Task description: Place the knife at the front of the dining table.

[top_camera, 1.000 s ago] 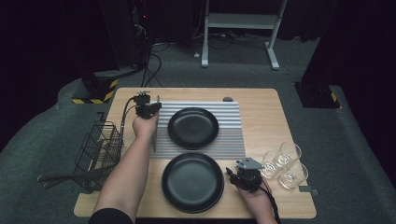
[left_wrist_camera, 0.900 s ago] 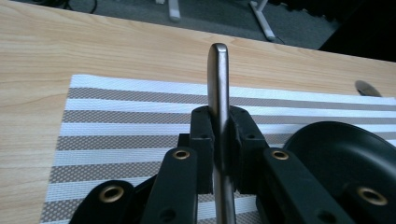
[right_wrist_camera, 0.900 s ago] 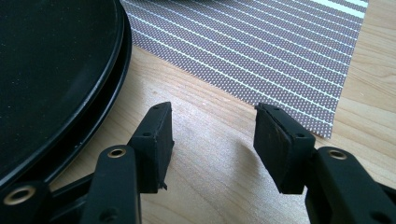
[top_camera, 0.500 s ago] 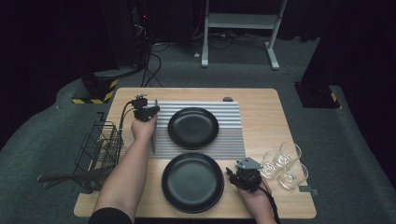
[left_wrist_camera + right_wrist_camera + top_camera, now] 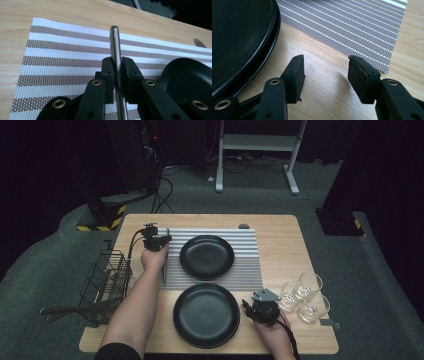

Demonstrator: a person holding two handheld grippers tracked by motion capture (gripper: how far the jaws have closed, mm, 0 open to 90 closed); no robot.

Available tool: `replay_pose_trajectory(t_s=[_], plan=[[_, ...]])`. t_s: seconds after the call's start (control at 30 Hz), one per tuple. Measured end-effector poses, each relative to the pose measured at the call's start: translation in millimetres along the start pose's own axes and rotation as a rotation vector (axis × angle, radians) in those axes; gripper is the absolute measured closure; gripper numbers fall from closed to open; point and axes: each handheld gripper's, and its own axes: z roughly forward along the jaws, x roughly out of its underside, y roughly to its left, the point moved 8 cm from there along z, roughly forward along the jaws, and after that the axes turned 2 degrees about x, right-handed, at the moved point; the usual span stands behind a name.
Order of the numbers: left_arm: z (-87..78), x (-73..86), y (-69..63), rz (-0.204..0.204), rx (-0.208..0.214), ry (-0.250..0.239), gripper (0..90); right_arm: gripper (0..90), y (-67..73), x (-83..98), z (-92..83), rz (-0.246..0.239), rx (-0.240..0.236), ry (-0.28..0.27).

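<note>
While clamped tight on thin metal utensil handle point(image 5: 115, 50), left gripper point(image 5: 117, 67) hovers over striped placemat point(image 5: 62, 60), left of far black plate point(image 5: 206, 256). Right gripper point(image 5: 325, 75) half open, empty, over bare table point(image 5: 324, 95) beside near black plate point(image 5: 237, 37).
</note>
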Motion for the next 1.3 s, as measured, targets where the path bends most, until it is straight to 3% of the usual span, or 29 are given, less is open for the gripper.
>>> replay_pose_trajectory(t_s=[0.43,0.53,0.6,0.77,0.93,1.3], plan=[[3.9,6.2,7.0,0.002,-0.024,0.031,79.7,47.5,0.5,-0.2,0.0,-0.008,0.001,-0.005],[2.9,8.6,13.5,0.011,-0.071,0.044,78.5,47.6,0.7,-0.2,-0.1,-0.013,0.000,-0.006],[-1.1,7.3,18.9,0.001,-0.088,0.024,75.0,47.7,1.0,-0.2,-0.2,-0.012,0.000,-0.005],[-13.8,-0.8,20.8,0.051,-0.136,-0.012,69.2,47.8,1.5,-0.1,-0.3,-0.012,0.000,-0.004],[-21.2,-2.7,11.2,0.106,-0.137,-0.012,73.7,47.8,1.4,-0.4,-0.4,-0.012,-0.001,-0.008],[-35.6,4.8,-25.4,0.203,-0.114,-0.009,76.8,47.6,0.9,-0.6,-1.0,-0.012,-0.003,-0.014]])
